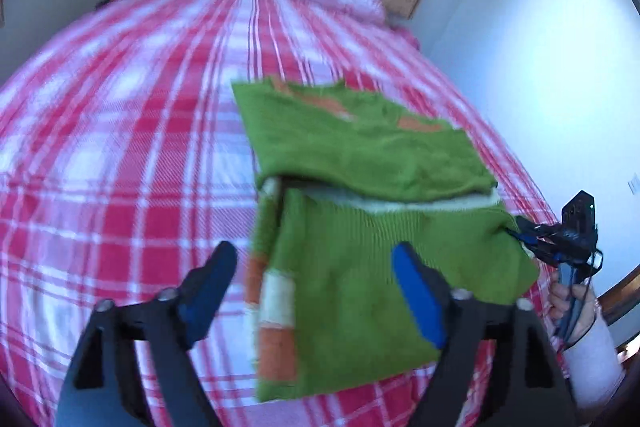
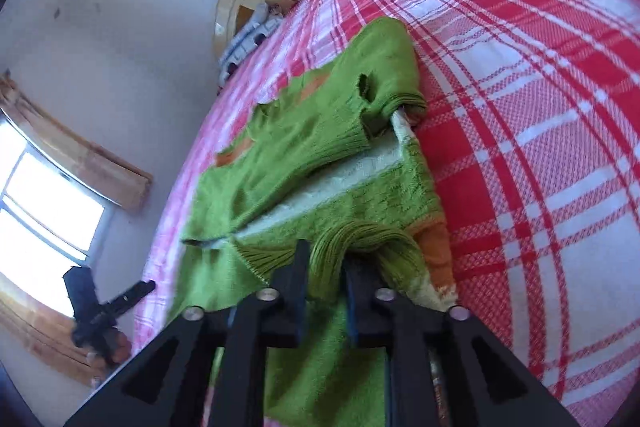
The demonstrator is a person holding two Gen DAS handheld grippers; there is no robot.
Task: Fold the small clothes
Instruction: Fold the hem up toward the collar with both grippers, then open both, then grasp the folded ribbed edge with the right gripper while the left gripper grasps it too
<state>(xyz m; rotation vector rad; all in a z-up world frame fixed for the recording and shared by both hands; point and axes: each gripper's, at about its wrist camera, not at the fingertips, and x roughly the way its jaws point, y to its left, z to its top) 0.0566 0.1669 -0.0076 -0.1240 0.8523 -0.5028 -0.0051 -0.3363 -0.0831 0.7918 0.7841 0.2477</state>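
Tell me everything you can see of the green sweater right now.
The green sweater is a small knitted garment, bright green with orange and cream blocks along one edge and ribbed hems. It lies partly folded on the red-and-white plaid bedspread, one green layer turned over the body with a cream band showing at the fold. The right gripper is shut on a bunched ribbed edge. The left gripper hangs open above it, not gripping.
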